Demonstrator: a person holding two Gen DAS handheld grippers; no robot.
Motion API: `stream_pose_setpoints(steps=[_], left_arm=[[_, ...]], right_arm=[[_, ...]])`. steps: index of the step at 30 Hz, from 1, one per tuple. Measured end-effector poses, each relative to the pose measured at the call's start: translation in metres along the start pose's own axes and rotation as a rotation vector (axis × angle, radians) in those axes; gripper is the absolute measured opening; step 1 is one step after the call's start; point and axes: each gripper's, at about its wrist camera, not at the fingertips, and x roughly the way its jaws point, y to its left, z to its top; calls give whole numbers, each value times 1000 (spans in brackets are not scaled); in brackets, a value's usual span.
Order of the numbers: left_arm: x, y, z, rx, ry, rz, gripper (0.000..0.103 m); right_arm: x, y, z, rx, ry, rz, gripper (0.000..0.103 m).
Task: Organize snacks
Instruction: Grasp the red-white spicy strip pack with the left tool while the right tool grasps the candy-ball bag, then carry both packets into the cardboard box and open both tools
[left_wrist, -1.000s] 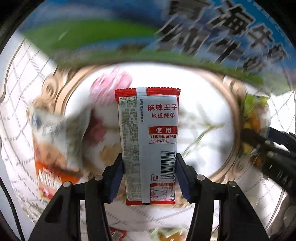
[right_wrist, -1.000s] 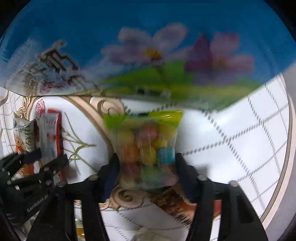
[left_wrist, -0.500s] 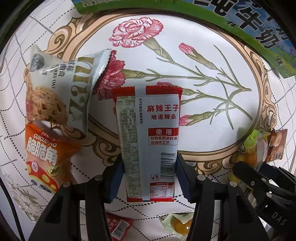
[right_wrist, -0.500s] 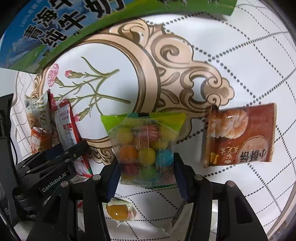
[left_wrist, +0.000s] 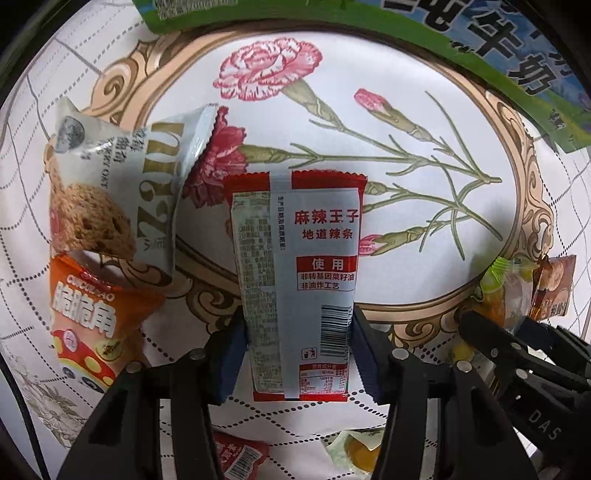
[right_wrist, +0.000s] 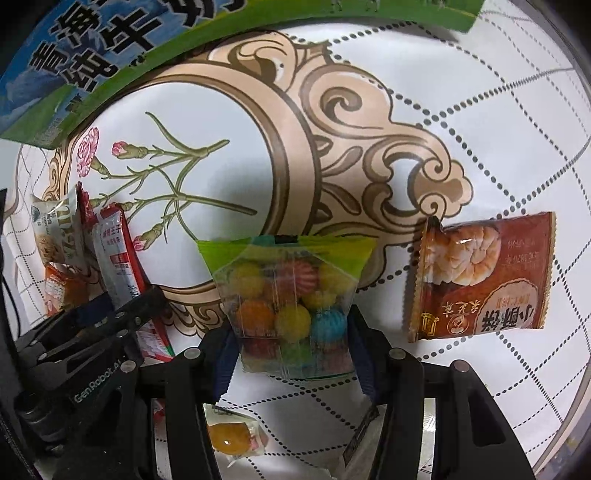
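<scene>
The left tool (left_wrist: 295, 354) is closed on a red and grey snack packet (left_wrist: 295, 280), its blue pads pressing the packet's two long edges near the lower end, so the packet stands out forward with its printed back and barcode facing the camera, above the tabletop (left_wrist: 369, 122) with its flower-patterned cloth. To the left of this packet lie a grey cookie packet (left_wrist: 122, 192) and, partly under its lower end, an orange snack packet (left_wrist: 85, 321). Near the bottom edge of the left view are another small red packet (left_wrist: 236, 456) and a pale wrapper with a yellow sweet (left_wrist: 354, 448). The right tool (right_wrist: 293, 354) is closed on a clear bag of coloured candy balls (right_wrist: 288, 299) with a green top strip, gripped by its lower sides and held over the cloth's brown scrollwork border. To the right of the candy bag, apart from it, a brown shrimp snack packet (right_wrist: 480, 277) lies flat on the cloth. A blue and green carton (right_wrist: 74, 62) with large dark characters runs along the far edge of the tabletop in both views. In the right view the left tool with its packet appears at the left, close beside the cookie packet.
</scene>
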Motion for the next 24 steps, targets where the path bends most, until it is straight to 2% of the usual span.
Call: stream_pose_setpoints(steps=[3, 8, 15, 19, 21, 24], left_arm=[[-14, -1, -4, 11, -10, -12, 47], [-57, -5, -8, 52, -66, -58, 46], [-146, -14, 2, 89, -187, -178, 46], [-198, -19, 25, 107, -254, -253, 46], [-218, -23, 46, 110, -276, -275, 46], [-235, -21, 82, 110, -295, -263, 46]], right_arm=[[-5, 9, -6, -24, -20, -7, 52], [-28, 17, -15, -32, -53, 38, 52], [-100, 30, -16, -55, -146, 144, 52], [-153, 38, -1, -71, -237, 206, 52], [-177, 34, 12, -75, -272, 235, 52], [-213, 36, 40, -90, -335, 242, 52]])
